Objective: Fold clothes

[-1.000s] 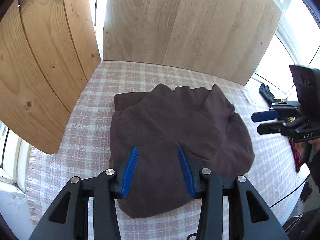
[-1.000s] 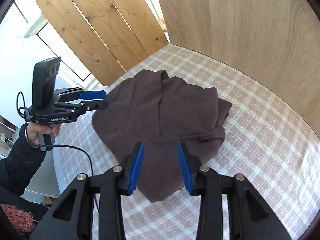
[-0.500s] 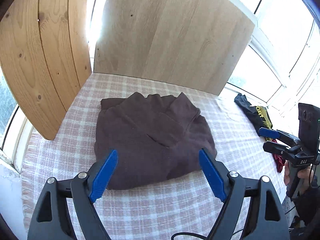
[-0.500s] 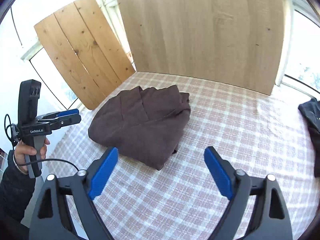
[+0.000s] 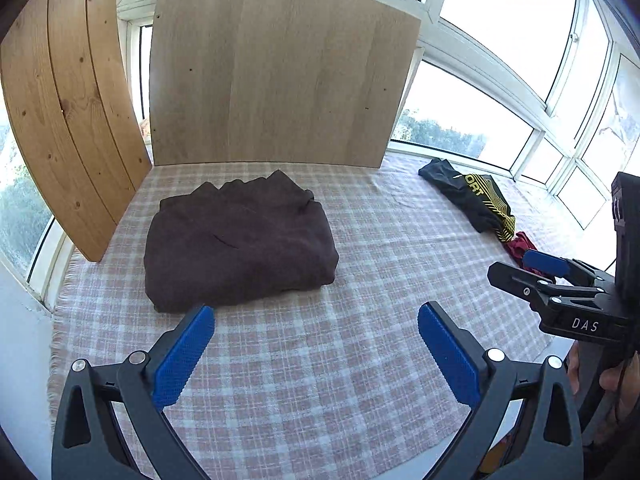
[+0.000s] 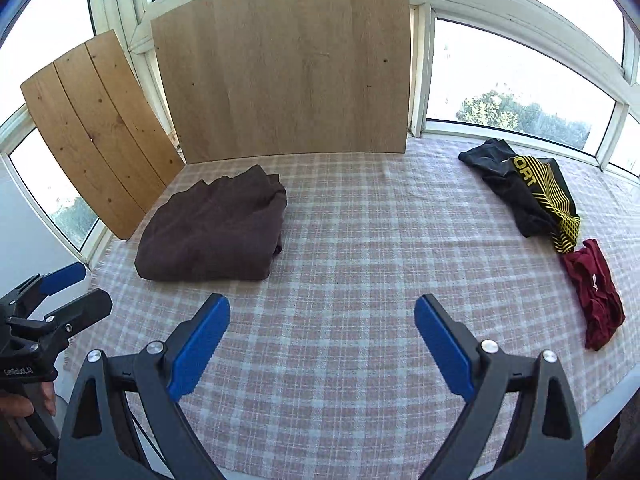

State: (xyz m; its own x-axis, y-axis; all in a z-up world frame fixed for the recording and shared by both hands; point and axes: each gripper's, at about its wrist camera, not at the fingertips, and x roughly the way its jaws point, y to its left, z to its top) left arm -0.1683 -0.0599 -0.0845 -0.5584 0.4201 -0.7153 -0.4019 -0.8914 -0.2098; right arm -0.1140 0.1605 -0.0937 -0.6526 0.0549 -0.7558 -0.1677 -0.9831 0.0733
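Note:
A folded dark brown garment [image 5: 240, 240] [image 6: 216, 232] lies at the back left of the checked cloth, free of both grippers. My left gripper [image 5: 316, 312] hovers over the near side of the table, its jaws still opening, nothing between them. It also shows at the left edge of the right wrist view [image 6: 84, 284]. My right gripper [image 6: 322, 304] is open wide over bare cloth, empty, and appears at the right of the left wrist view [image 5: 516, 266]. A crumpled black garment with yellow stripes [image 6: 528, 192] [image 5: 472, 196] and a dark red one [image 6: 596, 296] [image 5: 522, 246] lie at the right.
The pink-and-white checked tablecloth [image 6: 352, 240] covers the table. A large wooden board [image 6: 284, 64] stands at the back and a plank panel [image 6: 96, 132] leans at the left, with windows behind. A hand [image 5: 616, 380] grips the right tool.
Both grippers let go of the brown garment, opened wide and drew back and up from it. The right wrist rolled, so the unfolded clothes at the right came into view.

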